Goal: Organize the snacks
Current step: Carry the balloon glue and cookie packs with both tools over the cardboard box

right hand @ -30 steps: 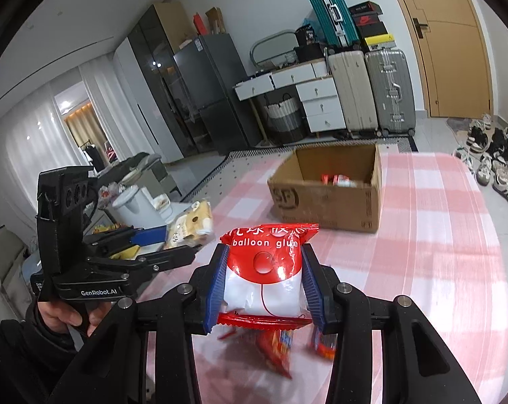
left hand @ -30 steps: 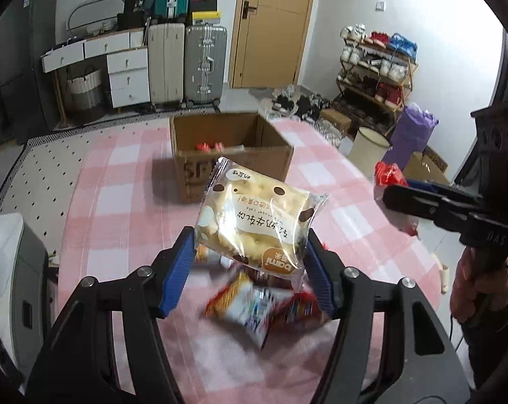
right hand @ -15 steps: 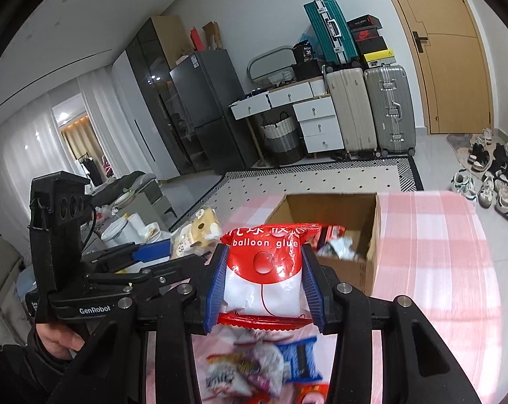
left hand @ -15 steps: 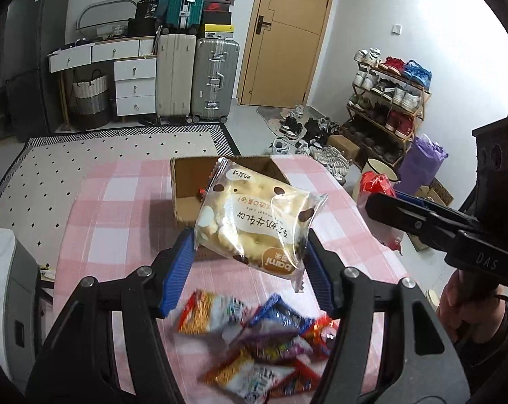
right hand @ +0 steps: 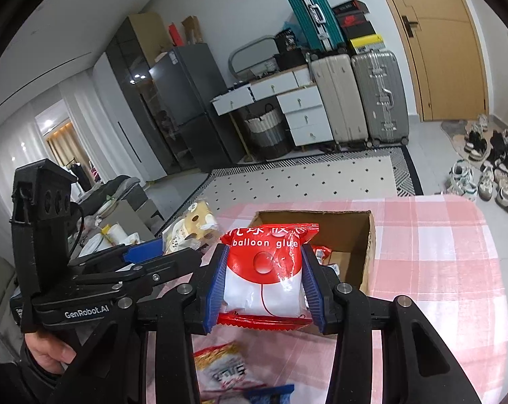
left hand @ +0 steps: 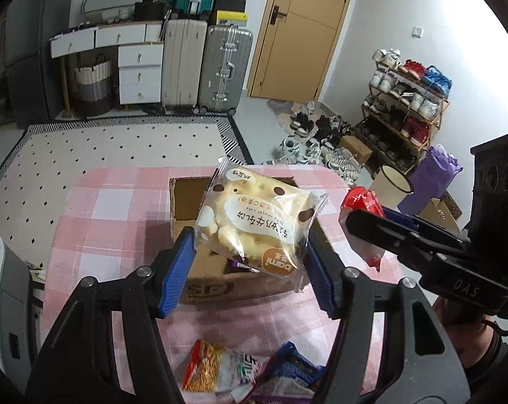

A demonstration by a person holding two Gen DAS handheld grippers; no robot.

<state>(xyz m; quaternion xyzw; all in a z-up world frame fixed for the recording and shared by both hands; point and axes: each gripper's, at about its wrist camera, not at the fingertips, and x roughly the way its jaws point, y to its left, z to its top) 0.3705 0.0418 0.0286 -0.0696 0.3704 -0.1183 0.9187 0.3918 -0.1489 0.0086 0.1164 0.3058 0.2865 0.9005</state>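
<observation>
We are mid-carry: the left gripper (left hand: 248,252) has its jaws clamped on the cake packet (left hand: 254,222), the right gripper (right hand: 264,282) on the balloon-glue packet (right hand: 265,269), both above the cardboard box (right hand: 368,235). Next, we lower and release inside.

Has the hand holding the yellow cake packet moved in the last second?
Yes. The left gripper with its cake packet has risen and advanced toward the cardboard box.
</observation>
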